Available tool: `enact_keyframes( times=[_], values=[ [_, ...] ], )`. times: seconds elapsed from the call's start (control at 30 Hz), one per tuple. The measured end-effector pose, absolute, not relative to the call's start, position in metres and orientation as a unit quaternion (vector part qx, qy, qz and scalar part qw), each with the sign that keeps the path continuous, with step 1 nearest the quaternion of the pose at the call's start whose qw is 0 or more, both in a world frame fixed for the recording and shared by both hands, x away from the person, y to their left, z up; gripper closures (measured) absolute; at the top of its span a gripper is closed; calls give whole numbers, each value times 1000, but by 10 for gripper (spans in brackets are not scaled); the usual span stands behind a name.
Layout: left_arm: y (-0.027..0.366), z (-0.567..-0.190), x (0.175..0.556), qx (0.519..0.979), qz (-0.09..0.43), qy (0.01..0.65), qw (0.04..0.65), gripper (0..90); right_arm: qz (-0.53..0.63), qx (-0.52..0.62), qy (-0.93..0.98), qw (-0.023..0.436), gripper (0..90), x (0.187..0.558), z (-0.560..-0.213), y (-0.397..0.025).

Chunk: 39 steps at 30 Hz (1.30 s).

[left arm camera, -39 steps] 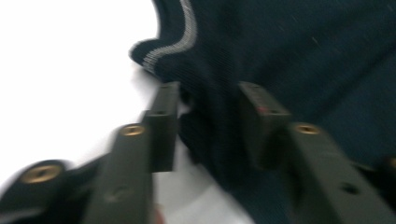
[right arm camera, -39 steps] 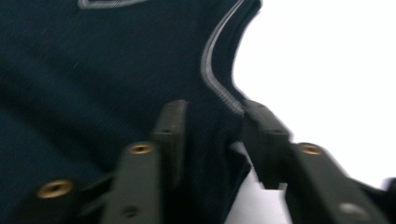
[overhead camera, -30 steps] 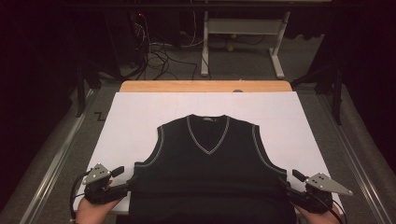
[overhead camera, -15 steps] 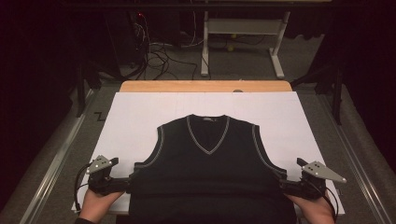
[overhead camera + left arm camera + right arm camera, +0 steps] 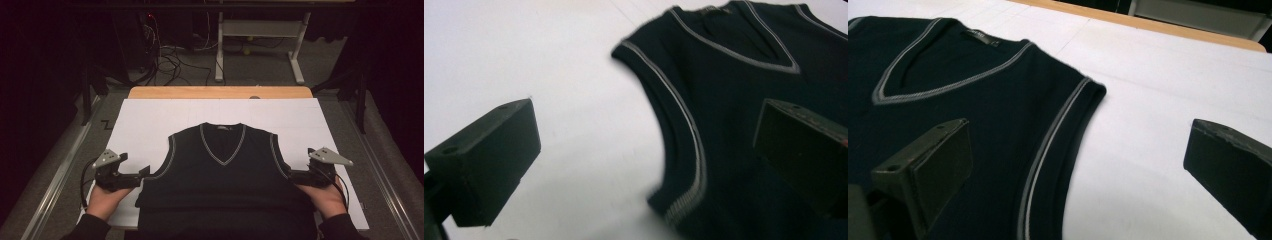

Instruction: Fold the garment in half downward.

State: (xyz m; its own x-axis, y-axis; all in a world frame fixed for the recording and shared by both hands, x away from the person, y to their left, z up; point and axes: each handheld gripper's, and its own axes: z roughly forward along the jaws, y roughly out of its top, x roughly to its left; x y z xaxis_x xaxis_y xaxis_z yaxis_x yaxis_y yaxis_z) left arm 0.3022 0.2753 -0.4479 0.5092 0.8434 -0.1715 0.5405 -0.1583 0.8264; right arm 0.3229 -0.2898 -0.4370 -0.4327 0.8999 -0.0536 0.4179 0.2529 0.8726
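Your black sleeveless vest (image 5: pixel 223 175) with grey trim lies flat, front up, on the white sheet (image 5: pixel 150 125) covering the table, neck pointing away from you and hem hanging at the near edge. Your left gripper (image 5: pixel 145 172) sits beside its left armhole, jaws spread wide and straddling the trimmed edge. Your right gripper (image 5: pixel 292 175) mirrors it at the right armhole, jaws equally parted, gripping nothing.

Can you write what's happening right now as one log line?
black vest flat on white sheet | left hand-held gripper open | right hand-held gripper open
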Motion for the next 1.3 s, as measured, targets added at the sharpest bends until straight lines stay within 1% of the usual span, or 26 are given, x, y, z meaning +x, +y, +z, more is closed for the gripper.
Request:
enact_keyframes(
  times=[0.03, 0.13, 0.23, 0.33, 0.47, 0.6, 0.7, 0.77, 0.83, 0.87, 0.9, 0.93, 0.97, 1.0, 1.03, 1.07, 1.1, 1.17, 1.2, 1.27, 1.3],
  values=[
    [274, -446, 308, 742, 172, 467, 448, 0, 417, 447, 737, 289, 3, 323, -437, -290],
    [267, -440, 326, 744, 180, 471, 438, 0, 411, 448, 740, 287, 3, 339, -434, -284],
    [260, -438, 343, 739, 165, 477, 445, 0, 406, 452, 744, 276, 3, 355, -433, -279],
    [250, -434, 360, 743, 166, 470, 447, 0, 398, 455, 750, 270, 4, 369, -432, -276],
    [237, -429, 382, 738, 155, 477, 451, 0, 395, 461, 750, 263, 4, 387, -432, -273],
    [225, -432, 400, 742, 130, 485, 444, 0, 379, 473, 753, 257, 17, 403, -439, -269],
    [222, -441, 410, 747, 127, 495, 426, 0, 364, 488, 757, 240, 25, 417, -450, -264],
    [220, -447, 417, 752, 122, 500, 411, 0, 359, 489, 758, 237, 28, 420, -453, -263],
    [216, -451, 422, 759, 132, 505, 389, 61, 348, 496, 761, 232, 50, 426, -457, -261],
    [213, -455, 429, 762, 124, 514, 374, 84, 338, 501, 765, 224, 66, 432, -458, -259],
    [213, -455, 429, 762, 124, 514, 374, 84, 338, 501, 765, 224, 66, 432, -458, -259],
    [212, -457, 432, 762, 120, 518, 371, 84, 337, 504, 764, 220, 90, 434, -458, -258],
    [211, -458, 434, 759, 119, 524, 369, 109, 336, 505, 764, 220, 136, 435, -458, -258],
    [209, -459, 436, 752, 117, 538, 361, 139, 331, 504, 766, 222, 161, 437, -459, -257],
    [207, -461, 440, 747, 104, 555, 352, 149, 324, 507, 767, 224, 166, 439, -460, -256],
    [204, -463, 443, 748, 89, 560, 345, 165, 315, 513, 767, 222, 190, 441, -462, -255],
    [199, -464, 444, 755, 91, 560, 329, 180, 304, 523, 770, 206, 215, 446, -466, -255],
    [191, -467, 447, 762, 98, 562, 307, 181, 299, 525, 771, 203, 223, 447, -467, -254],
    [188, -468, 447, 760, 103, 566, 302, 223, 293, 523, 773, 208, 229, 448, -468, -252],
    [182, -468, 447, 755, 117, 573, 296, 268, 294, 523, 772, 210, 273, 449, -468, -250],
    [179, -469, 447, 756, 121, 571, 296, 317, 293, 520, 775, 209, 297, 450, -467, -249]
  ],
)
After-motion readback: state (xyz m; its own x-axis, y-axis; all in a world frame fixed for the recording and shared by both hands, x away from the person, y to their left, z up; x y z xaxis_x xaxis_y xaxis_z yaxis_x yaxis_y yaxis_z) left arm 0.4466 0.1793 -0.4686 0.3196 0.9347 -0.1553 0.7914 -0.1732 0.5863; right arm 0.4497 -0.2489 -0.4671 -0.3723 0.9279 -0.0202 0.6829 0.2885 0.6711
